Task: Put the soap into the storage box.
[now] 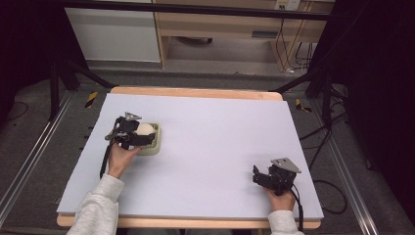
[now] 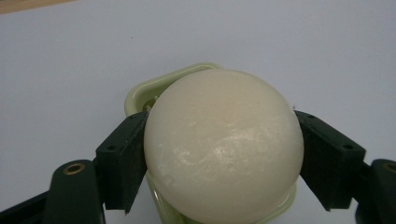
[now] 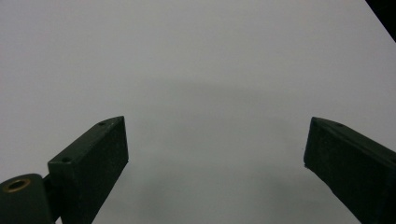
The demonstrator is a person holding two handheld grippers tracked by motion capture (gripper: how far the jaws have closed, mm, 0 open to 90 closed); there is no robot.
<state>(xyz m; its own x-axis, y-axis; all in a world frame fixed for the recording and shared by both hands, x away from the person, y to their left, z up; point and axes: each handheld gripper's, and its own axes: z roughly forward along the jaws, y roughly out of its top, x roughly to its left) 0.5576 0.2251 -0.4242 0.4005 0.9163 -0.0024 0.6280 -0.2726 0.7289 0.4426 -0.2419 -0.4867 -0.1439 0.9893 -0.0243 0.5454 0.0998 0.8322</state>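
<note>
A cream-white ball sits in a small pale-green square dish. Both jaws of my left gripper press on the ball's sides. From above, the ball and the dish lie on the left part of the table, with the left gripper over them. My right gripper rests near the table's front right, jaws wide apart. In the right gripper view, the right gripper has nothing between its jaws, just bare mat.
A pale lilac mat covers the wooden table. Black frame legs and cables stand beside and behind the table. A wooden cabinet is at the back.
</note>
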